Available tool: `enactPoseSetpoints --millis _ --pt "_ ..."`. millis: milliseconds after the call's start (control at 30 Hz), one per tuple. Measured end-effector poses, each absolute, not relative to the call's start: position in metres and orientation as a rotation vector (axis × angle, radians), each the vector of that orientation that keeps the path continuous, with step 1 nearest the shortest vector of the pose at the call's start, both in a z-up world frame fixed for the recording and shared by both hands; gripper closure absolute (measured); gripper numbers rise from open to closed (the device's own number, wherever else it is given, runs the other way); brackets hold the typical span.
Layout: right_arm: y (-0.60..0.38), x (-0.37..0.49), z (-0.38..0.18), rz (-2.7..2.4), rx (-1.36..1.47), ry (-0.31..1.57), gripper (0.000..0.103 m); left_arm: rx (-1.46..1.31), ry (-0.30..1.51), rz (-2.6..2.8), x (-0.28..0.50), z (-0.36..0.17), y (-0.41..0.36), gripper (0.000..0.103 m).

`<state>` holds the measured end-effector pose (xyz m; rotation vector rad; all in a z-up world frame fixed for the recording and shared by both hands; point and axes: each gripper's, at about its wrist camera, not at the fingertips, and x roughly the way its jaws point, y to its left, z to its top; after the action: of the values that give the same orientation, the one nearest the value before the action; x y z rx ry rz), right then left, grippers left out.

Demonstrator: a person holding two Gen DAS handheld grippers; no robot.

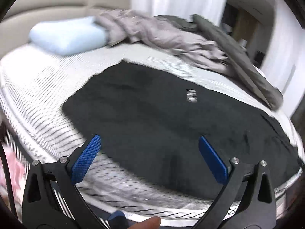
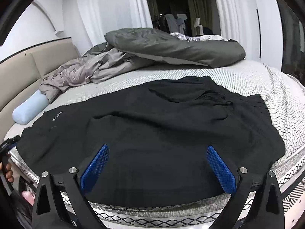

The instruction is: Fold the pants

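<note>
Black pants (image 2: 152,129) lie spread across the near part of a mattress (image 2: 247,80), rumpled toward the right, with a small white label (image 2: 57,118) near their left end. In the left wrist view the same pants (image 1: 162,110) fill the middle, label (image 1: 191,95) showing. My left gripper (image 1: 149,143) is open over the pants' near left edge, its blue pads (image 1: 86,158) holding nothing. My right gripper (image 2: 158,152) is open above the pants' near edge, blue pads (image 2: 221,169) wide apart and empty. The left view is motion-blurred.
A grey crumpled sheet (image 2: 85,72) and a dark green duvet (image 2: 171,45) are heaped at the far side. A light blue bolster (image 2: 28,110) lies by the beige headboard (image 2: 17,74). A hand (image 2: 8,171) holds the other gripper at the left edge. White curtains hang behind.
</note>
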<state>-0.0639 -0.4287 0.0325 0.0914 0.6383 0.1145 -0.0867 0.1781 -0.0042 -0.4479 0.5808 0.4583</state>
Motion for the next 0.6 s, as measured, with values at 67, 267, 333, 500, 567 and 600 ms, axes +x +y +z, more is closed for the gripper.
enactPoseSetpoints --millis 67,267,333,500,567,600 --pt "-0.431 -0.066 0.035 0.108 0.098 0.625 0.000 -0.511 0.595 0.481 -0.100 -0.013 0.202 0.001" --pt "-0.428 -0.061 0.033 0.113 0.087 0.635 0.000 -0.611 0.664 0.438 -0.114 -0.039 0.236 0.025" --pt "-0.426 -0.059 0.031 0.115 0.086 0.642 0.000 -0.612 0.647 0.432 -0.116 -0.042 0.240 0.025" --pt "-0.427 -0.057 0.031 0.114 0.092 0.634 0.000 -0.656 0.612 0.456 -0.108 -0.038 0.250 0.028" --pt "-0.435 -0.057 0.030 0.102 0.107 0.634 0.000 -0.692 0.590 0.485 -0.108 -0.034 0.257 0.038" --pt "-0.439 -0.058 0.030 0.091 0.109 0.633 0.000 -0.694 0.578 0.505 -0.099 -0.028 0.256 0.043"
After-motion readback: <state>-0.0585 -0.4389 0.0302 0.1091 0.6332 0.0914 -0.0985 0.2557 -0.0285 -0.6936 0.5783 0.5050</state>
